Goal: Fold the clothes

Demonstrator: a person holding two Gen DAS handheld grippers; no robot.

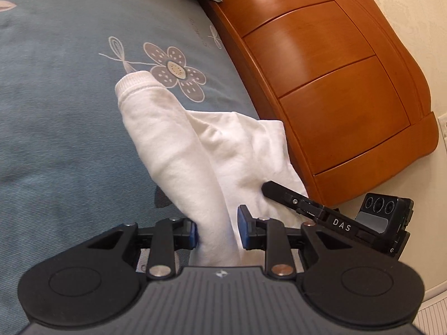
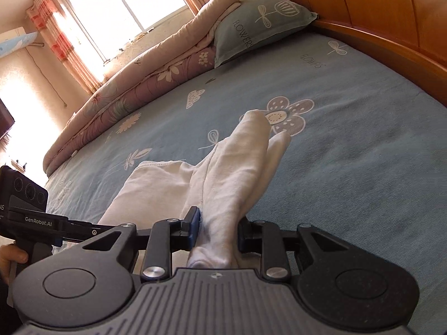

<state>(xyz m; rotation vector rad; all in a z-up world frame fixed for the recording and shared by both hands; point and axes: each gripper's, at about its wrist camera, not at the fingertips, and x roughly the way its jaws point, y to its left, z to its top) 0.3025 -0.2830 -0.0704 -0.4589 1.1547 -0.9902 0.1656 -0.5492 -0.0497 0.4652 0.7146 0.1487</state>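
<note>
Left wrist view: blue flowered bedsheet point(image 1: 61, 89) on the left, white garment point(image 1: 178, 150) draped across it with a cuffed sleeve end pointing up-frame, left gripper point(image 1: 217, 230) narrowly parted and clamped on a bunched fold, right gripper point(image 1: 307, 203) reaching in beside the wooden headboard point(image 1: 329, 83). Right wrist view: left gripper point(image 2: 42, 220) at the left edge with fingers hidden, rolled quilt point(image 2: 134, 83) and pillow point(image 2: 259, 25) behind, right gripper point(image 2: 218, 231) pinching the garment's point(image 2: 232, 167) bunched end, jaws narrowly parted around it.

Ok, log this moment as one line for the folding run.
left gripper: shut on white garment | right gripper: shut on white garment | garment part-lifted off blue bedsheet | fold unfinished
</note>
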